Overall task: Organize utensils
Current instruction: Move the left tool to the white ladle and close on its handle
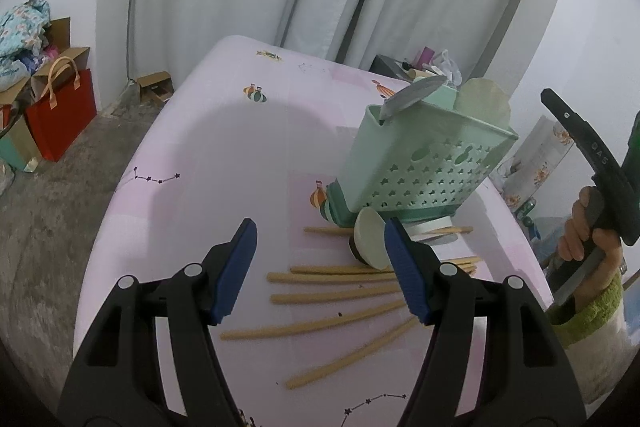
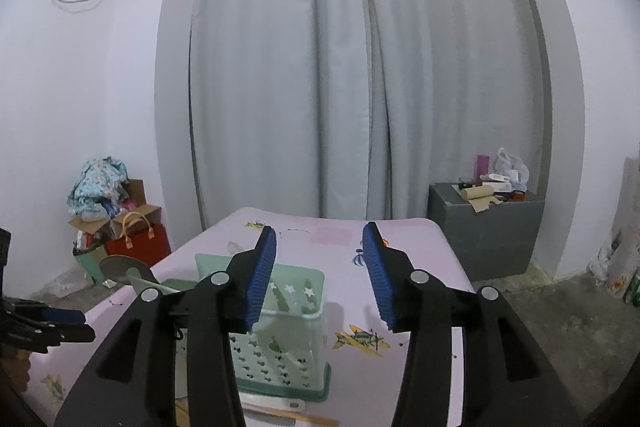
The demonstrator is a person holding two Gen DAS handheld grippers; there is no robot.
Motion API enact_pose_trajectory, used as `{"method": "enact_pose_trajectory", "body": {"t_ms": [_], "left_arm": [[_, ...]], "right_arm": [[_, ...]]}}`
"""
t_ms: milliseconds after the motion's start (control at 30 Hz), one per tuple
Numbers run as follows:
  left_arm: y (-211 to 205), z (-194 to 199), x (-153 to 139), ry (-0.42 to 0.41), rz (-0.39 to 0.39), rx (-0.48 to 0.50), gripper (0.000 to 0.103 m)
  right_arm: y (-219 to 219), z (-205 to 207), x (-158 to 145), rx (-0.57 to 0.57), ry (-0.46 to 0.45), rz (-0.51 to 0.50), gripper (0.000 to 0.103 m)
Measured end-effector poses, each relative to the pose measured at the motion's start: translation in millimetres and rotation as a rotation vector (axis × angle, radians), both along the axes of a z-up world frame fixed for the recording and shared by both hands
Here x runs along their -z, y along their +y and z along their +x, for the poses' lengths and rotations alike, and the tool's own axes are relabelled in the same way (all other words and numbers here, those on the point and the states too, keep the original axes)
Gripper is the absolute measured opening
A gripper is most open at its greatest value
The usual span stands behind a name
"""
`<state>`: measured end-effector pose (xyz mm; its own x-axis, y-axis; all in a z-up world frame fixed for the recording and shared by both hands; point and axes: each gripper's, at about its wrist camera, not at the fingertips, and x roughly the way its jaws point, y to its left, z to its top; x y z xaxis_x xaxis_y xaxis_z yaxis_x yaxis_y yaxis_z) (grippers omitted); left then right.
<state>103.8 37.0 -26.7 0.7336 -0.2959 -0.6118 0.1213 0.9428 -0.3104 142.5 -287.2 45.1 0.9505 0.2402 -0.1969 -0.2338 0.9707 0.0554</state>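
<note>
Grey curtains hang behind a bench (image 1: 192,155) covered in a pale pink printed cloth. On it stands the mint-green perforated plastic utensil caddy (image 1: 424,163), a grey spatula blade (image 1: 412,93) poking from its top; light wooden chopsticks (image 1: 320,325) lie scattered in front of it beside a small cream bowl tipped on its side (image 1: 372,239). The left tool (image 1: 320,271) hovers over the sticks, spread and empty. The right tool (image 2: 320,279) sits above the caddy, also spread with nothing between its pads. Probably the next stick should be pinched near its middle and carried upright to a free compartment. The caddy's inner dividers are hard to make out, and the right tool hides part of the sticks.
</note>
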Motion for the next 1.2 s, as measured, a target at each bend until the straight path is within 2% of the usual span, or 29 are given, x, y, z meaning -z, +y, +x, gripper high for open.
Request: {"method": "enact_pose_trajectory", "body": {"t_ms": [133, 300, 467, 567, 733, 933, 1033, 1200], "left_arm": [[-1, -5, -1, 0.003, -0.009, -0.002, 0.063], [-6, -5, 4, 0.028, -0.005, 0.004, 0.063], [-11, -4, 9, 0.045, -0.009, 0.011, 0.063], [-11, -2, 14, 0.069, -0.022, 0.010, 0.063], [-8, 8, 21, 0.113, -0.076, 0.014, 0.060], [-10, 19, 29, 0.153, -0.156, 0.052, 0.041], [-17, 26, 33, 0.167, -0.166, 0.077, 0.035], [-28, 42, 36, 0.175, -0.149, 0.098, 0.032]], "right_arm": [[-11, -14, 1, 0.001, 0.037, 0.072, 0.045], [-16, -26, 26, -0.019, 0.204, 0.157, 0.045], [-3, -39, 62, -0.051, 0.384, 0.148, 0.045], [8, -47, 78, -0.067, 0.445, 0.127, 0.050], [20, -49, 89, -0.096, 0.495, 0.117, 0.050], [29, -47, 91, -0.122, 0.505, 0.104, 0.050], [30, -46, 94, -0.133, 0.515, 0.113, 0.051], [31, -47, 101, -0.148, 0.536, 0.123, 0.051]]}}
